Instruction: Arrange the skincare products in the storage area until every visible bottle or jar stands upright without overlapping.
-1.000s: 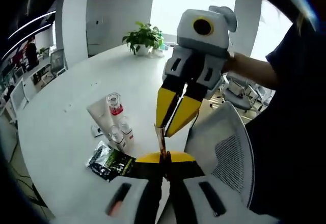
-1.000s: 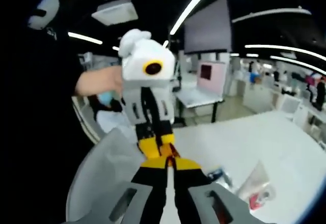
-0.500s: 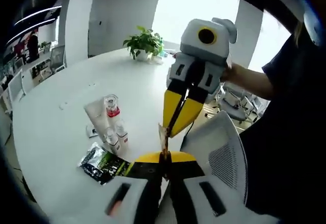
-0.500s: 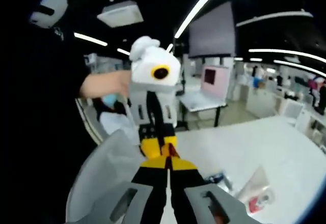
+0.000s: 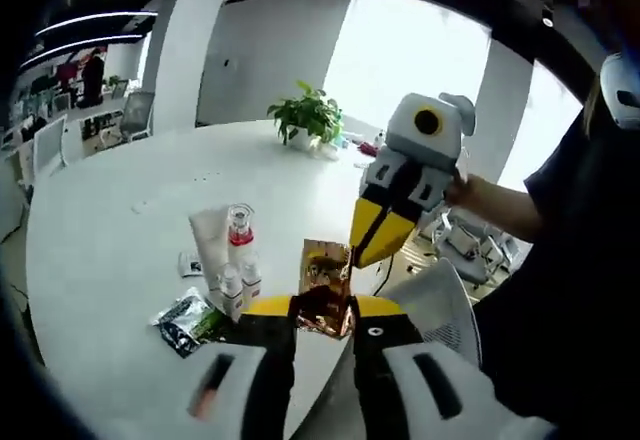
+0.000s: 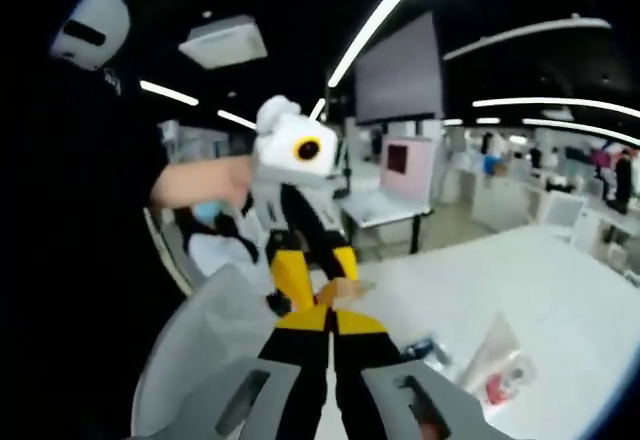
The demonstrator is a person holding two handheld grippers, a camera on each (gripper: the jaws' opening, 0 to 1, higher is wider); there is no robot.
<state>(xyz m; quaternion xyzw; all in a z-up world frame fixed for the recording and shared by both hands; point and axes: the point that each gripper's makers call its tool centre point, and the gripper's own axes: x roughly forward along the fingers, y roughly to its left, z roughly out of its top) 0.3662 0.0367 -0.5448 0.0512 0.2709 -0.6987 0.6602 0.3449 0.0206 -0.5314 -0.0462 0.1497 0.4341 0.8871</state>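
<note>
Left gripper view has the left gripper (image 5: 322, 312) clamped on a shiny gold sachet (image 5: 323, 295), held up off the white table (image 5: 110, 250), probably for sorting. Right gripper (image 5: 378, 236) looks closed and empty beside the sachet; bottles (image 5: 237, 260) stand clustered on the table beyond it.

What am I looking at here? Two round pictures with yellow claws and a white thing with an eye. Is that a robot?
No robot: a person holds a two-jaw tool in each hand, and a fisheye camera rides on each. The left gripper view looks along the left gripper, whose yellow-and-black jaws pinch a shiny copper foil sachet. The white box with the "eye" is the right gripper, shut, its tips meeting the sachet. The right gripper view looks back the other way. On the round white table lie a white tube, a red-capped clear bottle, small white bottles and a black-and-green packet. A potted green plant stands farther back.
</note>
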